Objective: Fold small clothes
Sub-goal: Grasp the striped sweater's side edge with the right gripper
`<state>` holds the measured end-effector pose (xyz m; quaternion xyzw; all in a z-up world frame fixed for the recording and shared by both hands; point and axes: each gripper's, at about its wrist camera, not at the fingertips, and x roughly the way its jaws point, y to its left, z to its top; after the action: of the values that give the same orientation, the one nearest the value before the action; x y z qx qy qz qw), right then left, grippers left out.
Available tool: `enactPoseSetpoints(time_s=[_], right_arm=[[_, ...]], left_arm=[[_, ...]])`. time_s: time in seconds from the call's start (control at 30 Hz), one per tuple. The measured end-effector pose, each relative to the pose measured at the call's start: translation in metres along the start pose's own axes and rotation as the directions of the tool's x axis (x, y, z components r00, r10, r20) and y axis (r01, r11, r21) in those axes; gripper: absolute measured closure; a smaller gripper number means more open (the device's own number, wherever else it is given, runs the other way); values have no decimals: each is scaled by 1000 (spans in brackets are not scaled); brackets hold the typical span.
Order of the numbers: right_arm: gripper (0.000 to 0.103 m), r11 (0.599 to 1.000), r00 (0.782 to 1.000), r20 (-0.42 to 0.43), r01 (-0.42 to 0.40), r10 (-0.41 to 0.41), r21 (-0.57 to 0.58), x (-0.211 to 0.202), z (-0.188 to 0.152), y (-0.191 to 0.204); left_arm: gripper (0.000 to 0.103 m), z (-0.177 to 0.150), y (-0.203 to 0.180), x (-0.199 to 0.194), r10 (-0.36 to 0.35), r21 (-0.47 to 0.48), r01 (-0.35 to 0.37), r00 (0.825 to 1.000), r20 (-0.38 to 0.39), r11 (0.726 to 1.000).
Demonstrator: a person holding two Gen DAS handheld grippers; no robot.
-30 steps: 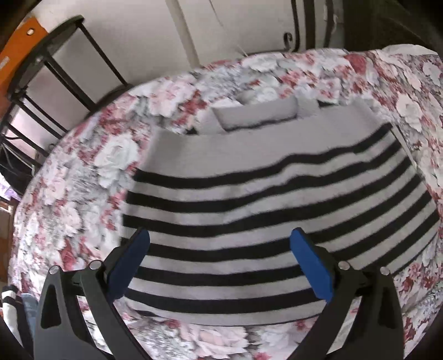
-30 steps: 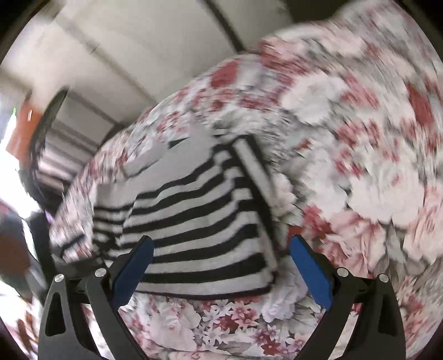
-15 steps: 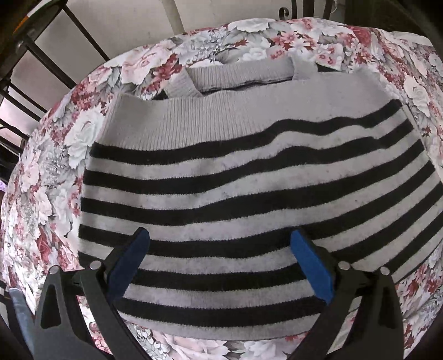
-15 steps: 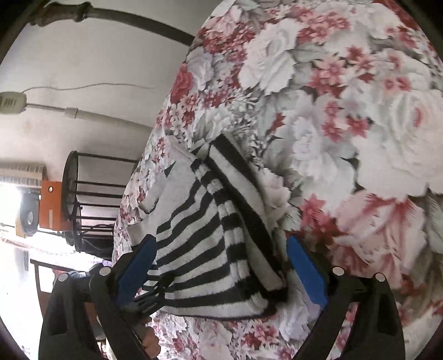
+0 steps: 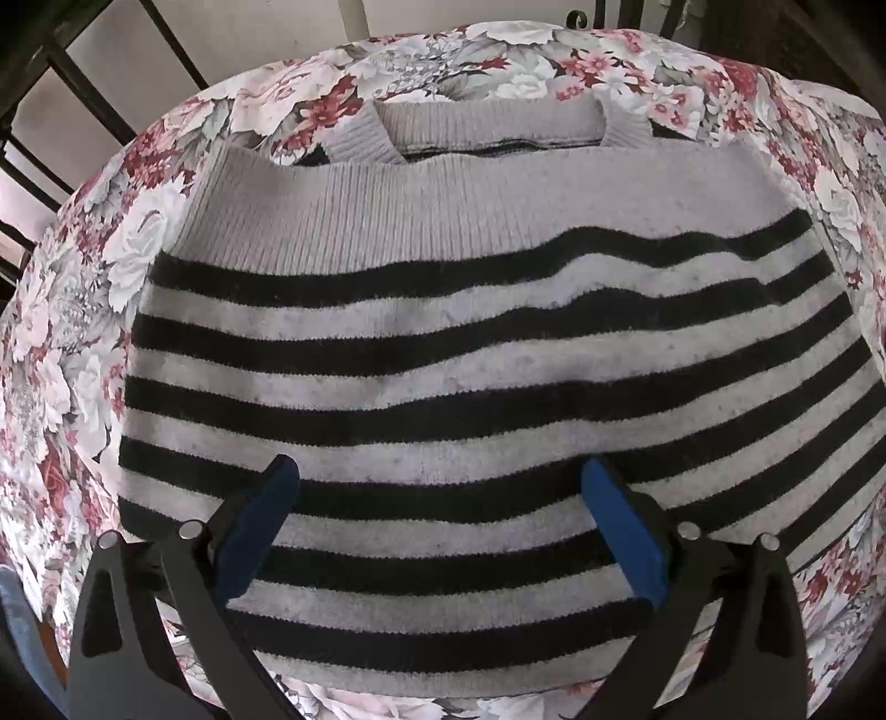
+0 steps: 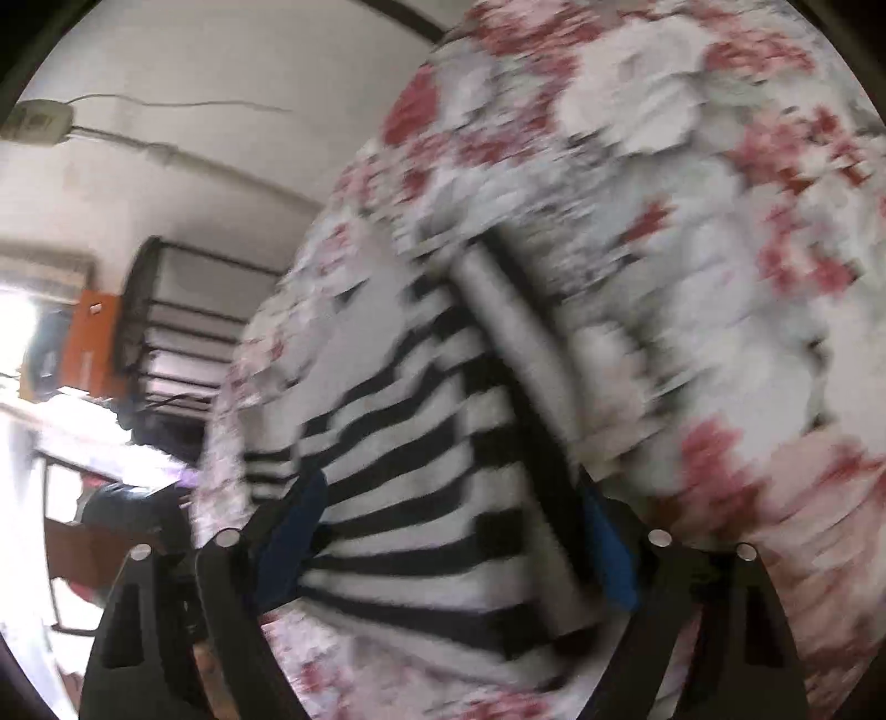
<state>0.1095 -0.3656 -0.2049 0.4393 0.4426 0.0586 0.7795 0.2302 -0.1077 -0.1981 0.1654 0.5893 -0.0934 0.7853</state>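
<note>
A small grey sweater with black stripes [image 5: 454, 343] lies folded flat on a floral cloth [image 5: 72, 343], its ribbed band and collar on the far side. My left gripper [image 5: 440, 468] hangs just above the sweater's near half, pointing steeply down, open, with nothing between its blue pads [image 5: 260, 531]. In the blurred right wrist view the same sweater [image 6: 410, 471] shows with its folded right edge [image 6: 515, 354] running away from me. My right gripper [image 6: 451, 487] is over the sweater's near corner with its jaws closing. Cloth shows between them, but the pads stand wide apart.
The floral cloth [image 6: 692, 221] covers the whole surface and drops away at its far rim. Beyond it stand a black metal rack [image 6: 166, 332], an orange box [image 6: 88, 343] and a white wall [image 5: 266, 44]. A dark railing [image 5: 626, 16] stands at the back right.
Both grippers have come down closer to the sweater, which now fills more of the left view. The right view has swung and blurred, and its jaws have narrowed slightly.
</note>
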Motion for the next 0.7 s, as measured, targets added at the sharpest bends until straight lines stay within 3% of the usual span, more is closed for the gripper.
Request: enactPoseSetpoints(time_s=[0.07, 0.1, 0.17, 0.23, 0.3, 0.37, 0.5, 0.57, 0.63, 0.7], right_arm=[[15, 996, 1000, 18, -8, 10, -92, -4, -2, 18], [15, 993, 999, 17, 30, -28, -110, -3, -2, 19], [16, 991, 992, -19, 122, -123, -51, 9, -1, -2], [29, 993, 992, -29, 121, -121, 8, 13, -2, -20], [27, 992, 992, -25, 125, -125, 5, 12, -2, -16], [26, 990, 990, -49, 127, -130, -59, 20, -7, -2], [24, 964, 973, -71, 204, -218, -173, 33, -13, 13], [19, 980, 982, -85, 159, -169, -120, 34, -9, 7], [4, 999, 997, -60, 43, -44, -15, 32, -5, -4], [4, 999, 998, -45, 38, -37, 17, 30, -4, -10]], left_arm=[[4, 1, 4, -3, 8, -11, -8, 1000, 20, 1000], [4, 2, 6, -5, 21, -15, -21, 999, 36, 1000], [4, 3, 11, -6, 40, -22, -39, 998, 46, 999], [4, 2, 14, 1, 15, -34, -14, 1000, 18, 999], [4, 0, 17, 12, -5, -33, 5, 1000, -11, 999], [4, -1, 19, 16, -14, -41, 14, 1000, -7, 999], [4, -1, 21, 16, -9, -41, 9, 1000, -9, 999], [4, 0, 22, 16, -3, -42, 2, 1000, -12, 999], [4, 2, 18, 14, 1, -41, -2, 1000, -13, 999], [4, 3, 14, 13, 3, -37, -4, 1000, -14, 999]])
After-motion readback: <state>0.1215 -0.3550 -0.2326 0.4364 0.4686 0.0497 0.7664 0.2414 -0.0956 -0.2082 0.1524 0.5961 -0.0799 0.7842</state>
